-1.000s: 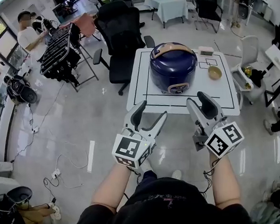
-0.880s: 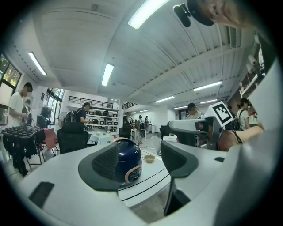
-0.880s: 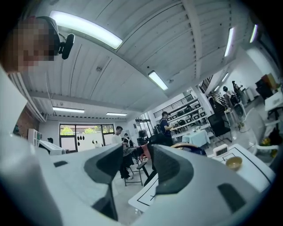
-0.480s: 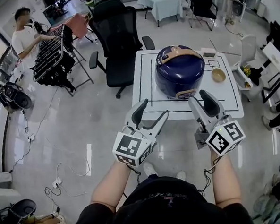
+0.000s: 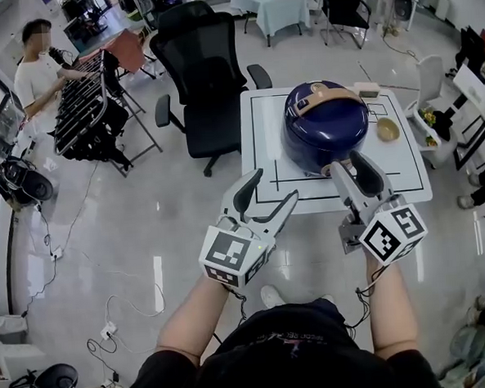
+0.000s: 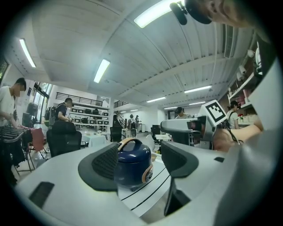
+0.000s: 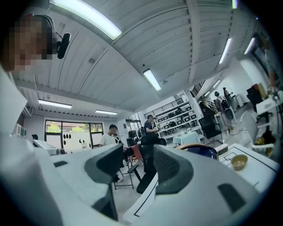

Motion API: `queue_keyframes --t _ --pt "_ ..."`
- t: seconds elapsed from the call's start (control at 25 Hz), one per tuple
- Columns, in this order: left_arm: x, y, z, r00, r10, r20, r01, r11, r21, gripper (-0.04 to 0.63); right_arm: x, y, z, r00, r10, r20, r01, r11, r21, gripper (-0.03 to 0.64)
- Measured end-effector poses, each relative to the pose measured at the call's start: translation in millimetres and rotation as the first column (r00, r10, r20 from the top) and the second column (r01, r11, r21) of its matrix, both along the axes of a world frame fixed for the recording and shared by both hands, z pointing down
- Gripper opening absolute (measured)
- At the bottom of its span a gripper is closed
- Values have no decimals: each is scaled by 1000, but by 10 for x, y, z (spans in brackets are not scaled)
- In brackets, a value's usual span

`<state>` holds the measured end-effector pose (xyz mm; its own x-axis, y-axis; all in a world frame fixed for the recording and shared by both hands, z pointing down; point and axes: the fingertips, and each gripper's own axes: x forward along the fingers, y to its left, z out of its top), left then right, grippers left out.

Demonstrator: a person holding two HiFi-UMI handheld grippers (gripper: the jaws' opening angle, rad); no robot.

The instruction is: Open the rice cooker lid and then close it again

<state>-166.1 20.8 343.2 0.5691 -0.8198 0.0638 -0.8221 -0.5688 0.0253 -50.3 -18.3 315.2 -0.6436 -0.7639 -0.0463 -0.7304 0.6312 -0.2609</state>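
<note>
Rice cooker (image 5: 324, 125): round, glossy dark-blue body, tan carrying handle across the closed lid, tan-ringed panel on the front. It stands on a white table (image 5: 265, 159) marked with black lines, with a small tan bowl (image 5: 388, 129) to its right and a black office chair (image 5: 207, 76) beside the table's left side. Left gripper (image 5: 271, 187): jaws spread, nothing pinched, short of the table's near edge; right gripper (image 5: 349, 163): jaws spread, empty, tips near the cooker's front.

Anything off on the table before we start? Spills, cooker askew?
Nothing stands out. The rice cooker sits upright and closed on the white table, the small bowl stands upright beside it, and no spill shows.
</note>
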Motion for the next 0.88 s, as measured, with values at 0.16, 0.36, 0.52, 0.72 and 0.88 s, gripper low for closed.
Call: queue_keyframes --t 0.16,0.36,0.52,0.72,0.88 --pt "-107 -71 -15 1000 -3 -6 3 1000 -1 296 -128 -79 -7 1000 -4 1 4 1000 -8 201" --pt "-149 -157 -16 1000 -15 -11 15 1000 -1 296 -165 -210 -9 1000 -10 6 11 1000 -8 201" --pt "-137 -277 -2 999 -42 -18 42 999 -1 296 -142 -368 37 1000 -29 6 29 999 -20 201" --pt "-6 -518 35 997 -78 -17 77 997 -15 296 -19 -676 102 998 -64 19 65 997 -49 201" --pt "178 -768 18 993 -112 -19 112 994 -19 295 133 -957 120 995 -100 13 101 993 -59 201"
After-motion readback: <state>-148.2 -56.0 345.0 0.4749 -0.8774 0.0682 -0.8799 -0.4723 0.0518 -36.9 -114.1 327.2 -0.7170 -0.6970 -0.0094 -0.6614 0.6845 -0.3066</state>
